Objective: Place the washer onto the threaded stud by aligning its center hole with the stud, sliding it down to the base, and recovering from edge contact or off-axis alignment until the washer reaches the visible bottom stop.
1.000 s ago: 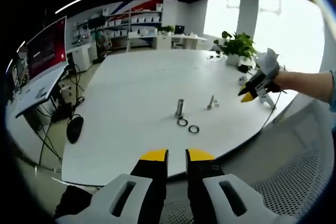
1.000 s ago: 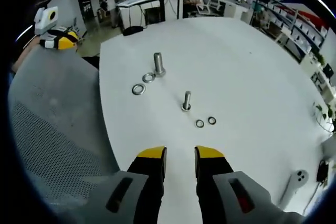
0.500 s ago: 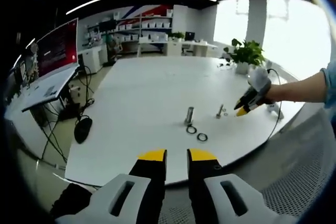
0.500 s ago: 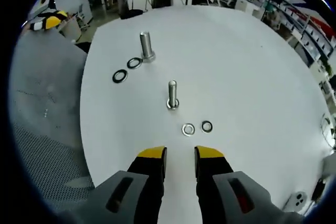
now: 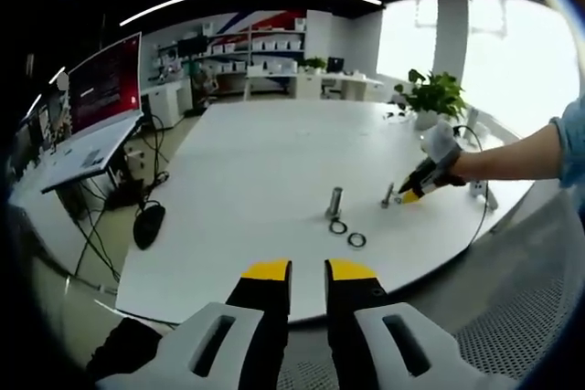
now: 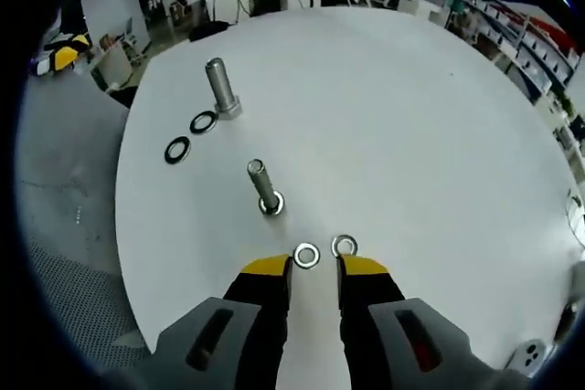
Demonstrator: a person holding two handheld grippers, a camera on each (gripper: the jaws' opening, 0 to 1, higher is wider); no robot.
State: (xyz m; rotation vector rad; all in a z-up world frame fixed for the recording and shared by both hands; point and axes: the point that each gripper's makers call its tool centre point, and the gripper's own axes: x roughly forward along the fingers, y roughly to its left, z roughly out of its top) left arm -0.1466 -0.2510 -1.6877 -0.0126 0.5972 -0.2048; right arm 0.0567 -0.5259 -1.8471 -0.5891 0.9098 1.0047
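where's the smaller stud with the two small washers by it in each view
Left gripper view: the smaller stud stands right of centre, at the tip of the right hand-held gripper.
Right gripper view: it stands tilted at centre, just above the two small washers at the jaw tips.
Shared landmark: the larger stud with two dark rings beside it.

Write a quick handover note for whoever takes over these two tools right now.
Right tool: open, empty, low over the table, tips at two small washers lying flat just short of the small stud.
Left tool: open, empty, held back off the table edge.
Large stud stands farther off with two dark washers beside it.
Done: nothing; no washer gripped or on a stud.
Left: pick up a small washer, centre its hole over the small stud, slide it down to the base.
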